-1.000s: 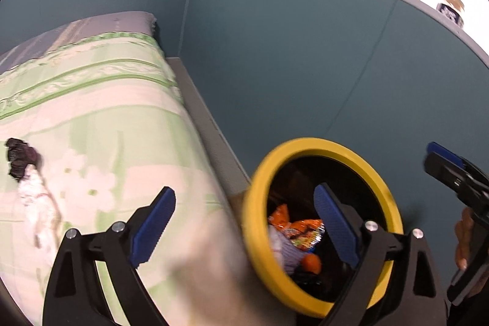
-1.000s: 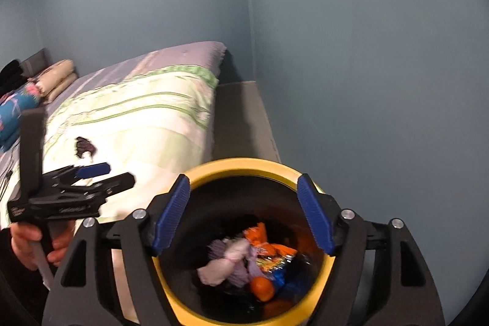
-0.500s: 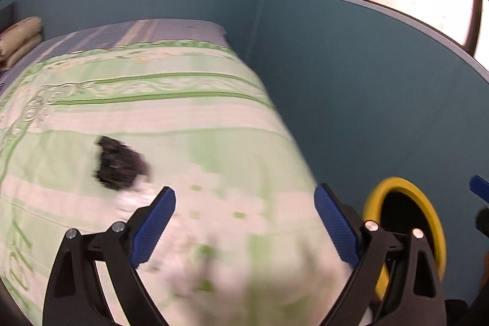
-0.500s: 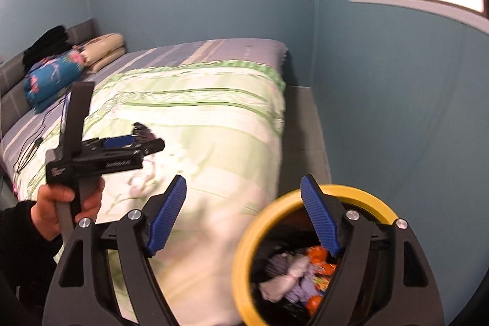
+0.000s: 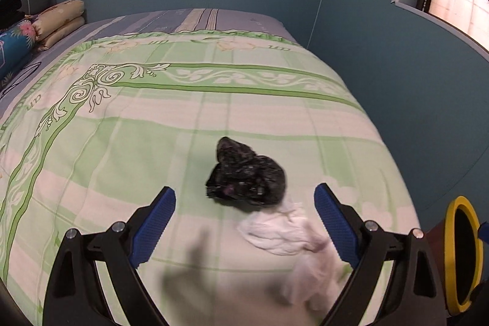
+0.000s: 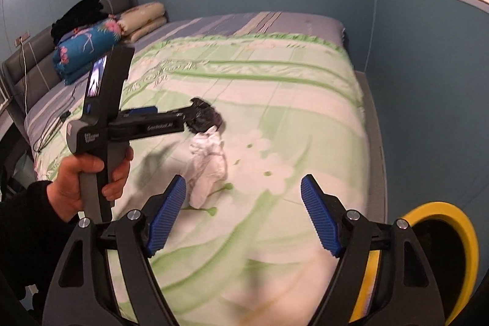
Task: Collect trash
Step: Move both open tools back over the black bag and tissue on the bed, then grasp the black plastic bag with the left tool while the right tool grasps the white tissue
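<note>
White lettering runs along the side of the left gripper (image 6: 189,115) in the right wrist view, and a smaller white mark sits on its grey body above the handle; both are too blurred to read, and nothing else carries legible writing

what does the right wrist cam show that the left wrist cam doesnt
Only the right wrist view shows the person's hand holding the left gripper's handle, the black clothes piled at the headboard, and the right gripper, open and empty. Only the left wrist view shows the left gripper head-on, open with nothing between its fingers. Both show the black crumpled bag, the white crumpled tissue touching it, the green bedspread and the yellow-rimmed bin.
</note>
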{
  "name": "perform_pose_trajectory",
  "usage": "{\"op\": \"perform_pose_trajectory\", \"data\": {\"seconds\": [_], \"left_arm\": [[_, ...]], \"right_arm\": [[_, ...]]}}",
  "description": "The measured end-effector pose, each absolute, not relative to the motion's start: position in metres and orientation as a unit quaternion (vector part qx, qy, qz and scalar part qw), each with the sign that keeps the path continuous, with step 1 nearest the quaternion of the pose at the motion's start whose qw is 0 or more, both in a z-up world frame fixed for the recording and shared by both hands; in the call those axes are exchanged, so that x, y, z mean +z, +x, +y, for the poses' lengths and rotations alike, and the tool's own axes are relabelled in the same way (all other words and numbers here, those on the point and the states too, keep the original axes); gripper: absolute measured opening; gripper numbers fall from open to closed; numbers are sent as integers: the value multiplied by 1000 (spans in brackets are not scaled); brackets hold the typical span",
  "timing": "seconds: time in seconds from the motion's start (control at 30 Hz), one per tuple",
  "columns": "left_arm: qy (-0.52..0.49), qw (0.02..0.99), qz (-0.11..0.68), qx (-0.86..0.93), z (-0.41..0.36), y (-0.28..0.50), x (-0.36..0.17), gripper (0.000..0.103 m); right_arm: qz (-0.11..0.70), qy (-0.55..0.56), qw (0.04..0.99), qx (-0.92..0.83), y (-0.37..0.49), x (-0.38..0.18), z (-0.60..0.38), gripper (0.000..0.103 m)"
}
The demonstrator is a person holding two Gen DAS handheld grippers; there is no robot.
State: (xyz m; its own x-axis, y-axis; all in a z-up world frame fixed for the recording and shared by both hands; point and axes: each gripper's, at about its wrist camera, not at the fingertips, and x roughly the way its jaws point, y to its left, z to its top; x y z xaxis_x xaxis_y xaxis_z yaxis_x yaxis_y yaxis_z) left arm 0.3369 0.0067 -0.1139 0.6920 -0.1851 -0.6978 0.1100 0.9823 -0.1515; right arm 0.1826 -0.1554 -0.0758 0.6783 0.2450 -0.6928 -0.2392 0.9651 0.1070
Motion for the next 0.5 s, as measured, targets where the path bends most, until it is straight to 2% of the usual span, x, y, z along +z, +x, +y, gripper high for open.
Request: {"op": "perform_pose_trajectory", "data": {"seconds": [0.17, 0.27, 0.5], "left_arm": [[-38, 917, 389, -73, 18, 345, -123, 89], [-44, 916, 391, -73, 27, 353, -128, 89], [-36, 918, 388, -77, 25, 370, -137, 89]], "right_arm": [[402, -1, 903, 154, 204, -102, -127, 74], [407, -4, 900, 159, 217, -116, -112, 80], [410, -13, 900, 145, 245, -139, -96, 80]]}}
